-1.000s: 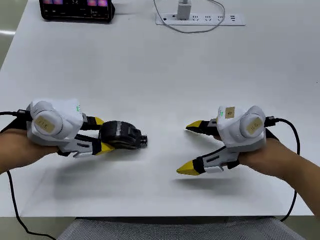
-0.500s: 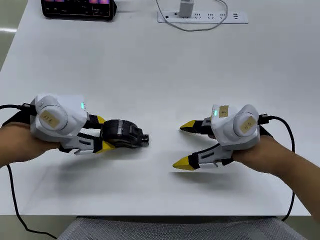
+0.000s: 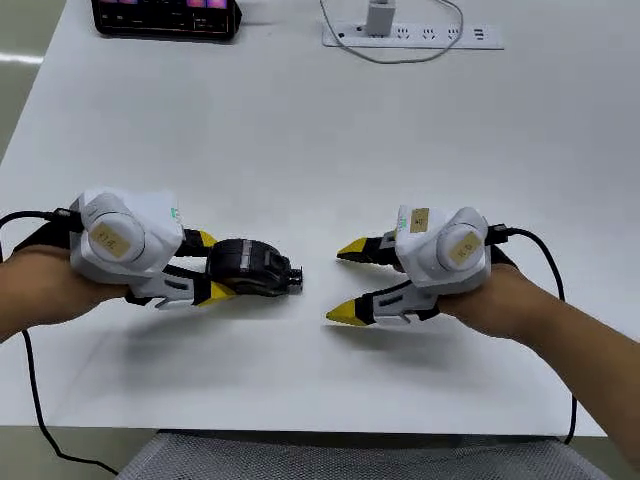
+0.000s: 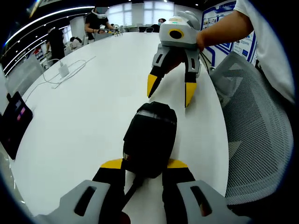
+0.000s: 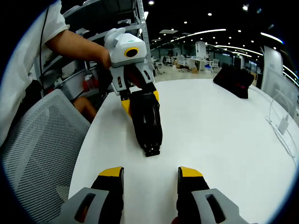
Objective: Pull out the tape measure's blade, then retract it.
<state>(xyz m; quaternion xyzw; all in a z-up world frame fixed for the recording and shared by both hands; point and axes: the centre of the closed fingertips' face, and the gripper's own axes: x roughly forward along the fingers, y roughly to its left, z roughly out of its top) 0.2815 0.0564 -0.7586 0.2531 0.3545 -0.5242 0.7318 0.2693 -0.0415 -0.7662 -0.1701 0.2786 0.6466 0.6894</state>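
Black tape measure (image 3: 250,268) is lying on the white desk (image 3: 320,150), the left hand-held gripper (image 3: 210,266) clamping its body — the right hand-held gripper (image 3: 347,281) is facing its nose nearby, jaws spread apart.

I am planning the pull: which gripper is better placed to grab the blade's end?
Right. The right gripper is open, empty, pointing at the front end of the tape measure; the left gripper is shut on it.

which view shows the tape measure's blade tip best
Right gripper view: the blade tip points straight at the camera. The head view shows it tiny and side-on; in the left gripper view the tape measure itself blocks it.
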